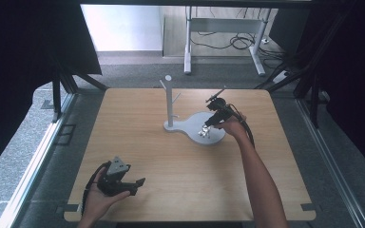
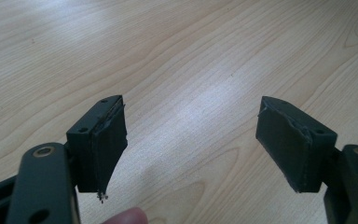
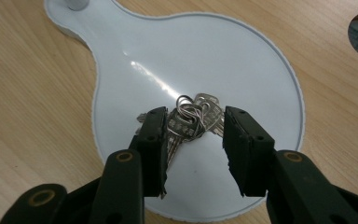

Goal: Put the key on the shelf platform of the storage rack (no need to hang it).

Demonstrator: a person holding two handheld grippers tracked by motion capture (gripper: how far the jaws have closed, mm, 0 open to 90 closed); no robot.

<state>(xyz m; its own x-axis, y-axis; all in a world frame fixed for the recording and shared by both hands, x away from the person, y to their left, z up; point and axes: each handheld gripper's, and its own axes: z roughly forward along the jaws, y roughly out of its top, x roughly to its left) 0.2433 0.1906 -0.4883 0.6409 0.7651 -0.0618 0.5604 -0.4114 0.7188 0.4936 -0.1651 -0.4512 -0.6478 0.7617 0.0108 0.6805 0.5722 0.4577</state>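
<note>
Down at the near left of the wooden table (image 1: 138,156) the left gripper (image 1: 134,184) sits in the person's left hand (image 1: 96,199), low over the bare wood and well apart from everything else; in the left gripper view its jaws stand wide, nothing between them but wood grain, and a fingertip (image 2: 127,216) peeks up at the bottom edge. Further along, past the middle of the table, a white stand (image 1: 190,126) rests flat; its upright post (image 1: 169,102) with short pegs rises from the narrow left end, and the base swells to a round dish on the right. On that dish lies a bunch of keys (image 3: 192,120) on a wire ring, resting on the white surface. The right gripper (image 1: 208,124) comes down onto the dish from the right, held in the right hand (image 1: 232,128); its jaws are part spread, one on each side of the keys; the left jaw sits just beside or touching them, the right jaw stands clear, so they are not pinched.
</note>
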